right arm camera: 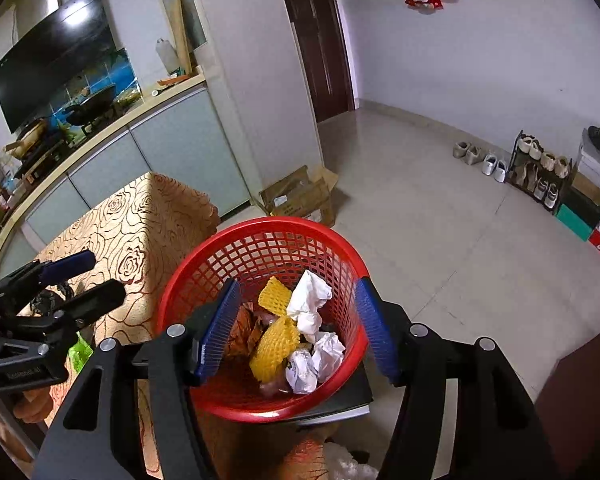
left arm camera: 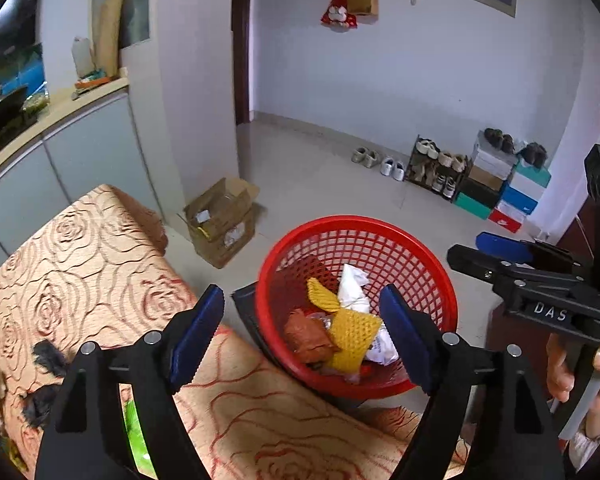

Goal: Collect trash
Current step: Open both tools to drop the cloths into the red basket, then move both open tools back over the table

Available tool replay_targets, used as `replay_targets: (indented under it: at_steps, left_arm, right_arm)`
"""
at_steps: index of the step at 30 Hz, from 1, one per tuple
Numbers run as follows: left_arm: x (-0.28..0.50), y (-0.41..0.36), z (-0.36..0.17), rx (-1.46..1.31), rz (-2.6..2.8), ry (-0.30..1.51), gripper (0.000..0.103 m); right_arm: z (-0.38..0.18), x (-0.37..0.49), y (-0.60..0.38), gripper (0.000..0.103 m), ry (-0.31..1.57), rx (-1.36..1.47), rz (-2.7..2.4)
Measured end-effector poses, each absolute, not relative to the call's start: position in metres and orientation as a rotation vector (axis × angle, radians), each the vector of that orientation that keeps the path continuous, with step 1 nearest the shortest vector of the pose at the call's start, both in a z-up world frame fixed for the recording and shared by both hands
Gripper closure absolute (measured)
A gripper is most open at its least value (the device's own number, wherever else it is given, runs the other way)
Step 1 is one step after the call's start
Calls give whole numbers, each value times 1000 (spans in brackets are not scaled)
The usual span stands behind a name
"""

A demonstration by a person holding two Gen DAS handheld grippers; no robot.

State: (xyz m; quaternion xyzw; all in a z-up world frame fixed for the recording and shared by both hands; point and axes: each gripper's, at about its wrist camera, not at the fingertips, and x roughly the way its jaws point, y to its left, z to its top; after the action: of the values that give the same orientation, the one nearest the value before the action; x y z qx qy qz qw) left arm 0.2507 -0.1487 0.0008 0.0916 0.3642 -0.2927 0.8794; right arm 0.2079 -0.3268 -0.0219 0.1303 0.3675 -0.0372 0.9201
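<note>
Rose-patterned table [right arm camera: 140,216]; one red basket [right arm camera: 260,228]; two yellow foam nets [right arm camera: 274,344], both inside

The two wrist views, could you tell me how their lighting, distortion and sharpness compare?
Left wrist view: strong fisheye bending of the cabinet line, dark vignette corners, soft even light, the red basket fairly sharp. Right wrist view: same curvature, glare on the television, a bright patch on the patterned tablecloth, near gripper arms slightly soft.

Basket [right arm camera: 188,280] stood beside the table [left arm camera: 100,248], trash [right arm camera: 276,340] inside; cardboard box [left arm camera: 220,220] lay behind on the floor [right arm camera: 440,240].
</note>
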Motion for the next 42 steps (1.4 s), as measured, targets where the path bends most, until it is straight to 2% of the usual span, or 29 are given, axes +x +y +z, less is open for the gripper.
replay_targets:
  at_steps: [17,23,26,42]
  left_arm:
    - [208,-80,27,168,-434,664,25]
    - [190,-36,34,125,-358,654,25]
    - [184,-16,35,136,-301,651,24]
    - [155,106,31,-16,-58,674,21]
  right_arm:
    - [1,186,-275,40,723,157,-33]
    - [9,183,-244,39,714,122,20]
    - [10,182,-228,36,713,110,46]
    - [11,185,-155,35,724,47,190]
